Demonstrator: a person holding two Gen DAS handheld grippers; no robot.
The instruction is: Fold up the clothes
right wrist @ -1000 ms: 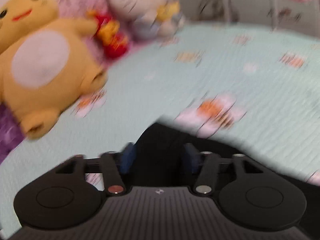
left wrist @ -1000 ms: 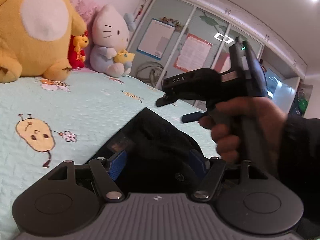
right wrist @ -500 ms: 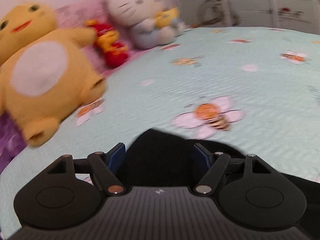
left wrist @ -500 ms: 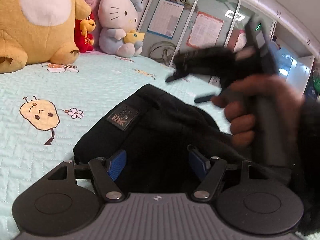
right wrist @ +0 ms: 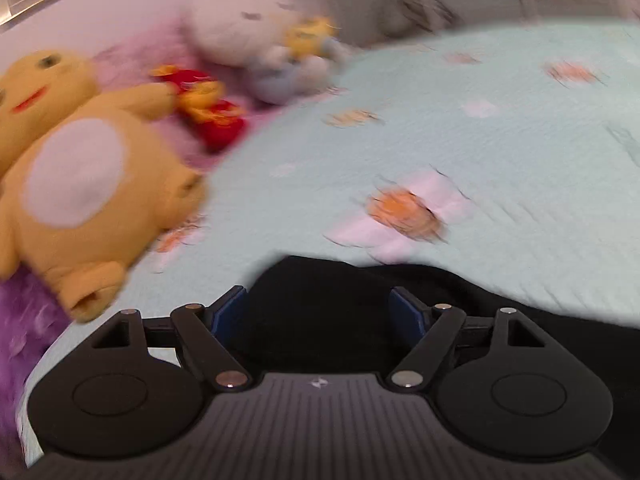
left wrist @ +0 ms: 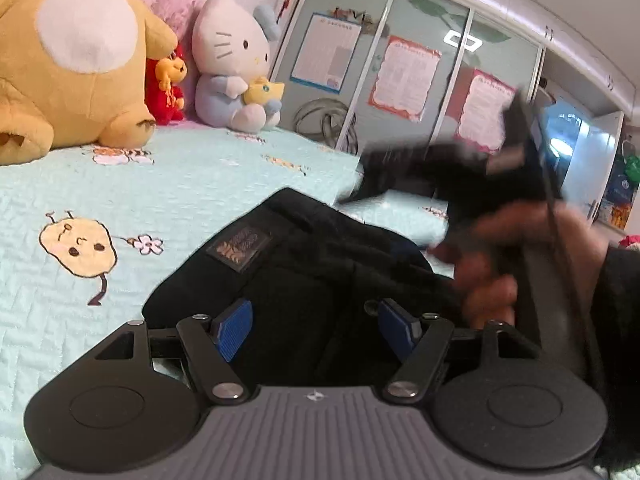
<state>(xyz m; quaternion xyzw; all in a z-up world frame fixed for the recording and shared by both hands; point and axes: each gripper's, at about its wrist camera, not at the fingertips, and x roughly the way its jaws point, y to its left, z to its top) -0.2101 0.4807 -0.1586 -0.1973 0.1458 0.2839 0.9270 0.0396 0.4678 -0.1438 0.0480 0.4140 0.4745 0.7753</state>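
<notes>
Both claws stand open over the same dark bundle. Seen from the left wrist view, the left claw [left wrist: 316,326] has its blue pads [left wrist: 234,328] spread wide with the black garment [left wrist: 304,280] bulging between them; neither pad visibly presses the cloth. The right claw [right wrist: 318,316] has just been opening its jaws, and in its own view black cloth [right wrist: 320,308] lies between the pads without being pinched. From the left wrist view the right claw [left wrist: 352,196] is a blurred dark shape held by a hand [left wrist: 520,256] above the garment's far side.

As for progress, the garment lies on the bed [left wrist: 180,184] gathered into a compact, thick heap with a sewn label [left wrist: 242,244] facing up. That reads as a fold already laid down and just let go, though how many folds it holds, or whether its edges line up, cannot be told from here. Smoothing or a further fold may remain.

Room to work is generous: the quilt is bare to the left and beyond the bundle. Plush toys, a large yellow one [left wrist: 76,60] and a white cat [left wrist: 232,68], sit well apart at the bed's head. The bed's edge runs close behind the garment on the wardrobe [left wrist: 400,72] side, so that is the tight flank.
</notes>
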